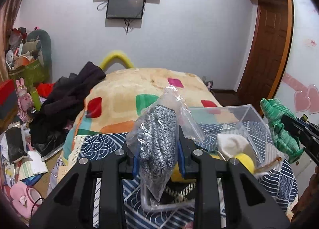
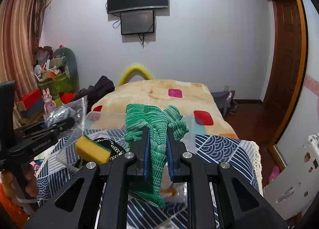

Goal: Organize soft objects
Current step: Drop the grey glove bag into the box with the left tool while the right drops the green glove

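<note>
Up close in the left wrist view, the left gripper (image 1: 158,149) reaches forward at 12 o'clock, level over the blue wave-patterned cloth (image 1: 103,145), its blue pads clenched on a clear plastic bag of grey knit fabric (image 1: 157,141). The bag stands upright between the pads, its loose top rising toward 12 and its lower end hanging below the fingers. At 2 o'clock stands a clear plastic box (image 1: 239,117); a white sock (image 1: 231,145) and a yellow sponge (image 1: 246,162) lie in it. At 3 o'clock the right gripper (image 1: 287,127) enters from the frame edge, clamped on a green knit cloth (image 1: 279,129) beside the box.

Over in the right wrist view, the right gripper (image 2: 157,145) also points to 12, pads squeezing the green knit cloth (image 2: 157,129) at its middle; the cloth fans out above the fingers and trails down below them, over the clear plastic box (image 2: 103,117). At 9 o'clock the left gripper (image 2: 57,127) holds the bag of grey knit fabric (image 2: 61,113), and the hand (image 2: 30,179) gripping its handle shows at 8. The yellow sponge (image 2: 92,149) sits at 10 o'clock, near the green cloth. Beyond lies a bed with a patterned blanket (image 2: 159,93).
</note>
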`<state>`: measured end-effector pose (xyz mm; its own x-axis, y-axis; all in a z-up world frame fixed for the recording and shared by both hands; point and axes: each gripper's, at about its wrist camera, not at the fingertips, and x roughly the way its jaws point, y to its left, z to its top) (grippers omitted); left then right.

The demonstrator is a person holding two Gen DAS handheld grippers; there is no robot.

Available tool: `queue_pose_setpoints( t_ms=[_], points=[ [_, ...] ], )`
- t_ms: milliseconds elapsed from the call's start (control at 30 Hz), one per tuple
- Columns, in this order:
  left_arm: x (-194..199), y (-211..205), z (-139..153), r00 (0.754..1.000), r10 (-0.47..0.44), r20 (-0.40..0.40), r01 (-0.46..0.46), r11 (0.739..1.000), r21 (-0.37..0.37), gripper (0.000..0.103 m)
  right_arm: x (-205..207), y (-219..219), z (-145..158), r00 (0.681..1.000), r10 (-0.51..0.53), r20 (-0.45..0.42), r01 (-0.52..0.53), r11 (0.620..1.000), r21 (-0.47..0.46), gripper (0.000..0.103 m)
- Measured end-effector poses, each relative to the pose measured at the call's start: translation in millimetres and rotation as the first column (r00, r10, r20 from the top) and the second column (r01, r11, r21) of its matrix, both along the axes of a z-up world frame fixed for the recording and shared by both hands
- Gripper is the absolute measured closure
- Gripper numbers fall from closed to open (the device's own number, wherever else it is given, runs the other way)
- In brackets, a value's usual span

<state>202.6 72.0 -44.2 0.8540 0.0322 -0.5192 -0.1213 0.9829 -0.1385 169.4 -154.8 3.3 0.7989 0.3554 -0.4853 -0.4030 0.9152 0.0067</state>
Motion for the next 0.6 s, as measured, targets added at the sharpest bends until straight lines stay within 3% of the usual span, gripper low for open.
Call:
queue_pose_setpoints(
  t_ms=[400,600],
  points=[
    [50.4,-17.6,-36.9,0.99,-0.039,-0.137,0.043,0.999,0.027,0.073,33.9,22.9,-40.9,0.991,0.004,-0.13,-0.02,0.993,-0.119,0.089],
    [47.4,-25.9,-37.9,0.988,-0.047,-0.144,0.057,0.996,0.067,0.06,32.7,18.0,-40.5,0.987,0.015,-0.162,-0.035,0.991,-0.127,0.078]
  ],
)
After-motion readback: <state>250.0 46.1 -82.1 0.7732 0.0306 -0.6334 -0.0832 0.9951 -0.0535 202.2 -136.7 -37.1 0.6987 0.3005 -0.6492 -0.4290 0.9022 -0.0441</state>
